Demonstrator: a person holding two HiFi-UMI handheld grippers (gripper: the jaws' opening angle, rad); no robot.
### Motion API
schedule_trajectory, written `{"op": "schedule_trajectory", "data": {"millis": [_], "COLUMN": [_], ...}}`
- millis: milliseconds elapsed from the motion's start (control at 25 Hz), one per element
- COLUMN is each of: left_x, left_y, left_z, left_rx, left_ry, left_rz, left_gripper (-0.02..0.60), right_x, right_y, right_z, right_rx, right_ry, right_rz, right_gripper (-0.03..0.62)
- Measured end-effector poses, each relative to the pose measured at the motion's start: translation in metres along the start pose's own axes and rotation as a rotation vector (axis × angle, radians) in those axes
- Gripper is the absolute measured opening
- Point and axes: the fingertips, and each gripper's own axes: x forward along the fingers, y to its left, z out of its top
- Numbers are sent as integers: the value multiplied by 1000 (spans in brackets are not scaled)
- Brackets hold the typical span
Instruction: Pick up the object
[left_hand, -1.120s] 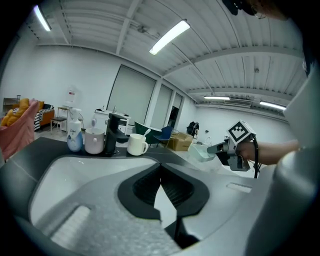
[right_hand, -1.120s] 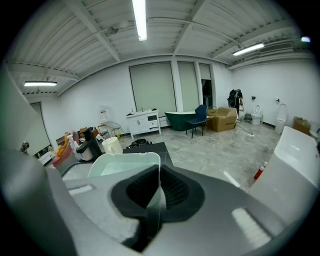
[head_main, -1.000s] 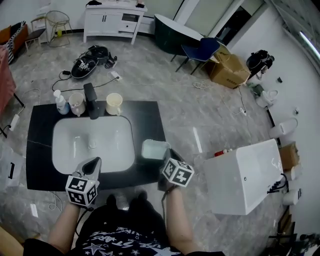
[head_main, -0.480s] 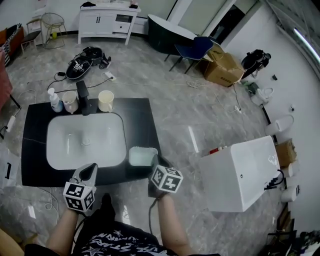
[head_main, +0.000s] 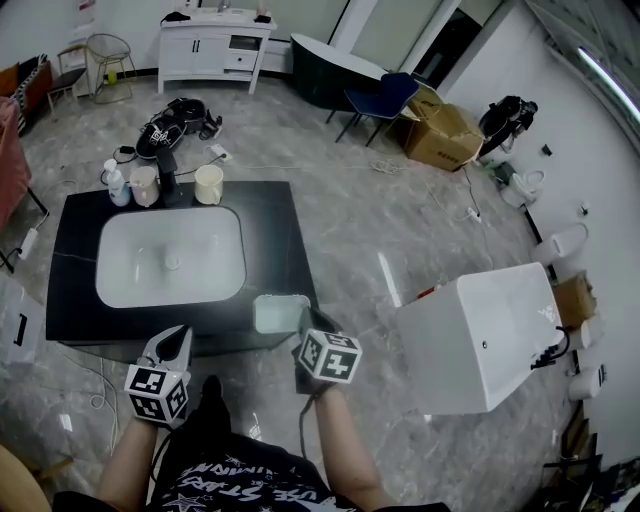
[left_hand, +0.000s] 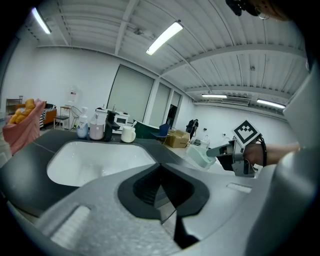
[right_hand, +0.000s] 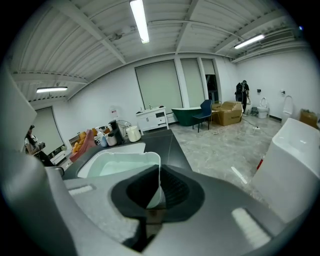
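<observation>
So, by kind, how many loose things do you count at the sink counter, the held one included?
Pump bottle: 1
Cups: 2, a pink cup and a cream cup
Mint tub, gripped by the right claw: 1
Total: 4

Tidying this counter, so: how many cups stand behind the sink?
2. A pink cup stands just left of the faucet, next to the soap bottle. A cream mug stands just right of the faucet. None seems hidden.
</observation>
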Motion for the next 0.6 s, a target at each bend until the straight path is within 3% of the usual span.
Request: {"op": "schedule_trajectory", "data": {"millis": [600], "left_x": [-62], "left_y": [-38], "left_z": [-4], "left_rx": [3], "left_ry": [-67], "left_rz": [22], "left_gripper": [9], "right_x": [-66], "right_y": [10], "right_z": [-14], "right_rx": [-32], "right_ry": [-43], "right_rz": [43], "right_gripper": [12]}}
